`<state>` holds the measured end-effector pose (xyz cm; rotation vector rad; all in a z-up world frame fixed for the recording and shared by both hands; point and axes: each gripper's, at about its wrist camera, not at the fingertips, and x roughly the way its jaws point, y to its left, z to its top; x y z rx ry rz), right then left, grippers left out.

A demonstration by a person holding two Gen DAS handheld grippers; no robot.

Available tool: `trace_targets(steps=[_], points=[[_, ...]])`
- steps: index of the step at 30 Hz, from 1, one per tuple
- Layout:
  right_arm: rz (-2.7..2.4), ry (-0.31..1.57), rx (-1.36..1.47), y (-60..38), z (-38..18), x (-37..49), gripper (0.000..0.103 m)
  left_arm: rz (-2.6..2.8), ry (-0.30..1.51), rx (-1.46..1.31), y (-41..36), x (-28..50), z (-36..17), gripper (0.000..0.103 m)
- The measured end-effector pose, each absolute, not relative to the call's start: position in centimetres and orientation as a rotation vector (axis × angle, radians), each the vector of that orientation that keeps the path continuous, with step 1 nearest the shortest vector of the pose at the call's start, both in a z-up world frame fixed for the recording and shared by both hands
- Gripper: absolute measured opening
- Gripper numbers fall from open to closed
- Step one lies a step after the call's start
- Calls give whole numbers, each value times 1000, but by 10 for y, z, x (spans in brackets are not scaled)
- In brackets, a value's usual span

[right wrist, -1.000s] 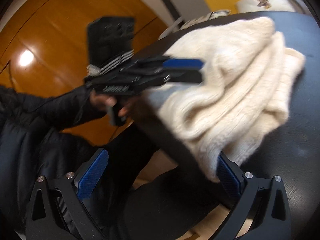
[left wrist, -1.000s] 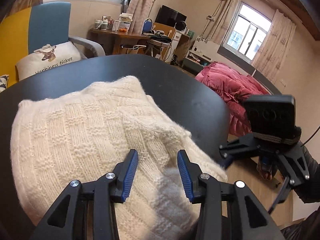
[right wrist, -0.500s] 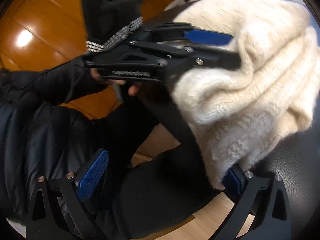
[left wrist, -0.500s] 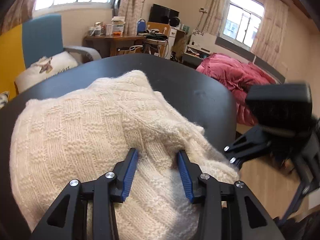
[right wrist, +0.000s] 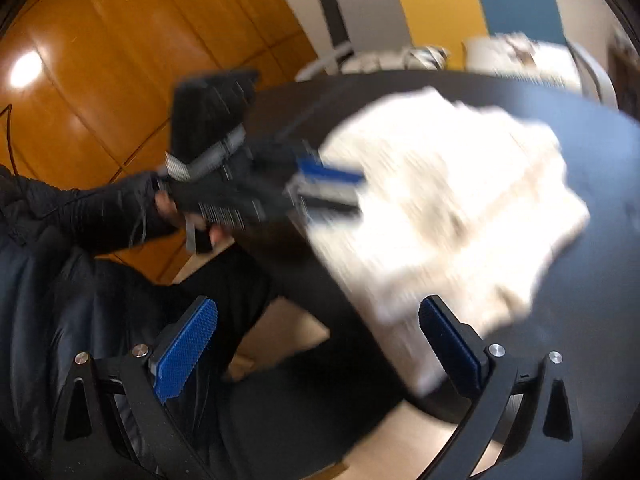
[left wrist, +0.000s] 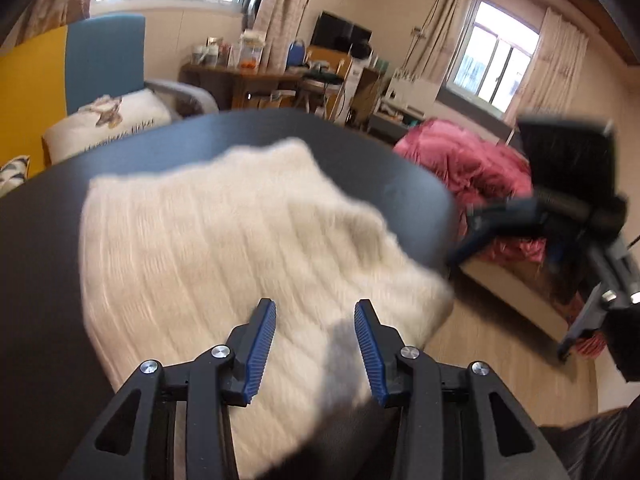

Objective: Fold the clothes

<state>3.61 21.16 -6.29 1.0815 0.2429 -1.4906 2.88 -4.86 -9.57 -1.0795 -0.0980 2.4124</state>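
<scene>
The cream knitted sweater (left wrist: pixel 224 248) lies bunched in a compact fold on the round black table (left wrist: pixel 360 168); left gripper (left wrist: pixel 315 344) and right gripper (right wrist: pixel 318 344) both gape empty; likely only tidying remains

Wrist views angled down, close; both share sweater (left wrist: pixel 224 248) (blurred)

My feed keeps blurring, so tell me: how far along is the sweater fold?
Done: the cream sweater lies in a compact, layered bundle on the black table, near its edge.
In hand: nothing. The left claw stands open over the bundle's near edge; the right claw is open beside the table edge, gripping nothing.
Left: possibly squaring the loose right-hand corner; blur hides whether the edges line up.
</scene>
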Motion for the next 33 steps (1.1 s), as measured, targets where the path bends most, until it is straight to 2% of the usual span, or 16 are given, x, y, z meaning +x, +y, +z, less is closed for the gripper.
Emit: trace_targets(steps=[4, 5, 8, 9, 13, 20, 28, 30, 33], points=[[-1437, 354, 1141, 159, -85, 34, 103, 2411, -67, -1078, -41, 37, -110, 41], [-1408, 375, 1216, 160, -102, 31, 103, 2409, -74, -1076, -40, 38, -112, 41], [-1397, 365, 1155, 171, -103, 25, 103, 2391, -92, -1070, -44, 40, -107, 41], [-1410, 317, 1181, 175, -101, 18, 103, 2386, -116, -1062, -47, 40, -104, 41], [-1462, 338, 1208, 186, -94, 12, 103, 2391, -316, -977, -74, 41, -85, 41], [-1497, 144, 1105, 182, -78, -17, 103, 2351, -188, -1042, -61, 32, -98, 41], [-1369, 109, 1063, 135, -89, -21, 103, 2298, -210, -1048, -54, 28, -105, 41], [-1268, 72, 1061, 141, -84, 4, 103, 2285, -240, -1054, -57, 28, -108, 41], [-1213, 111, 1082, 130, -89, 11, 103, 2282, -215, -1070, -53, 28, -109, 41]])
